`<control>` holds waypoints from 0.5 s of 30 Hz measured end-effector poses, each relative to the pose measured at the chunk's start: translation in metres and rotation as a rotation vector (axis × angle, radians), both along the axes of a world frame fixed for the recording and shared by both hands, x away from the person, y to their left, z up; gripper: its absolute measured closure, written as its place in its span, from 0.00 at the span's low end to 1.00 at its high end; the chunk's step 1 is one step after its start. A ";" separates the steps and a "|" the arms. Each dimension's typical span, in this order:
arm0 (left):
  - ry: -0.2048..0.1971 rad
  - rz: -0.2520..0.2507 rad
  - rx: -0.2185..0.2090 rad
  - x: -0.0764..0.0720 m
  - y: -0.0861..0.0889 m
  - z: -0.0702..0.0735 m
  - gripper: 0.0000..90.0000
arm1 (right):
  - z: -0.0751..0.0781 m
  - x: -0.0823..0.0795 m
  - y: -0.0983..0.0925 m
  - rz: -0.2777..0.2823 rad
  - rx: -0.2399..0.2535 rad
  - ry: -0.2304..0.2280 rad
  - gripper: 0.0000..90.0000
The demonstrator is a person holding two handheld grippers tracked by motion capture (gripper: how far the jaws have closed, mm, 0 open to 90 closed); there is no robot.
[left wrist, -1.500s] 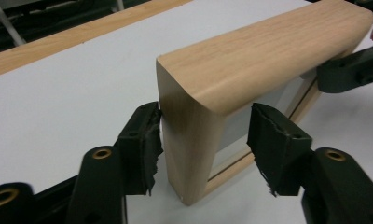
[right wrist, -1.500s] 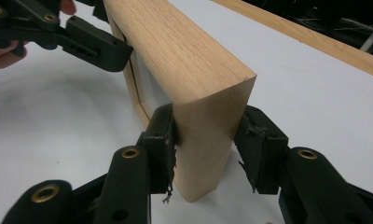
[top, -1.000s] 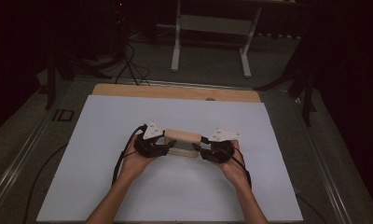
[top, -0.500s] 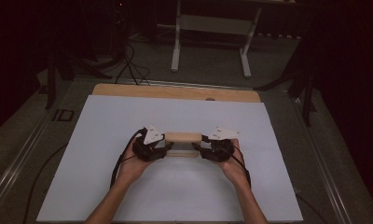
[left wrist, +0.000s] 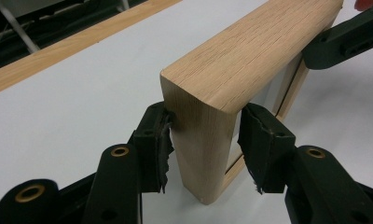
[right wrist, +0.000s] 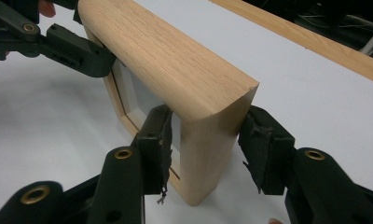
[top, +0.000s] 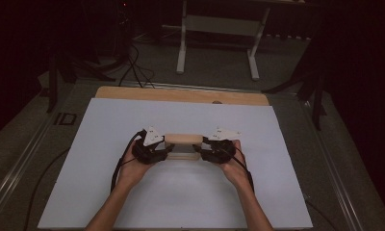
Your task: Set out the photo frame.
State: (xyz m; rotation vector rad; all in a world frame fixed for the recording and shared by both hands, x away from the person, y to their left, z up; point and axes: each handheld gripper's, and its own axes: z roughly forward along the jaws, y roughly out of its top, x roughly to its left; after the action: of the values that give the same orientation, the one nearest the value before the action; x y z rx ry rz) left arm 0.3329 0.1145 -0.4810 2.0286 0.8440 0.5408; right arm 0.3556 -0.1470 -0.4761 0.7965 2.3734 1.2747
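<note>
Presently: one wooden frame point(top: 183, 140), standing upright on the white sheet point(top: 104, 125), near its middle. Left gripper point(left wrist: 204, 135) pinches the frame's left post; right gripper point(right wrist: 205, 140) pinches the right post, each pad pair pressed on the wood. Risk: uneven lift or a slackened pinch could tip the frame flat. The frame's lower rail is partly hidden behind both grippers from above.

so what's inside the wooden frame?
The wooden frame stands upright on the white table, gripped at each end by the left gripper and the right gripper. Inside it sits a pale recessed panel. Its far side is hidden.
</note>
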 end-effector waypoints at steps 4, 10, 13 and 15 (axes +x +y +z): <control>0.003 0.012 -0.005 0.002 0.002 0.000 0.60 | 0.000 0.002 0.004 -0.007 0.002 0.000 0.60; 0.011 0.018 -0.011 0.007 0.001 0.000 0.59 | 0.001 0.007 0.005 -0.023 0.009 0.011 0.60; 0.015 0.022 -0.009 0.009 0.001 0.001 0.58 | 0.000 0.008 0.005 -0.027 0.017 0.016 0.60; 0.018 0.025 -0.014 0.009 0.000 0.001 0.58 | 0.001 0.008 0.005 -0.028 0.017 0.019 0.60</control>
State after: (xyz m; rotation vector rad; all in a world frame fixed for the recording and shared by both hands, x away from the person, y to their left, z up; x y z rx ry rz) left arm 0.3419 0.1149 -0.4802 2.0153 0.8826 0.5296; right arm 0.3633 -0.1421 -0.4756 0.8472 2.3609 1.2842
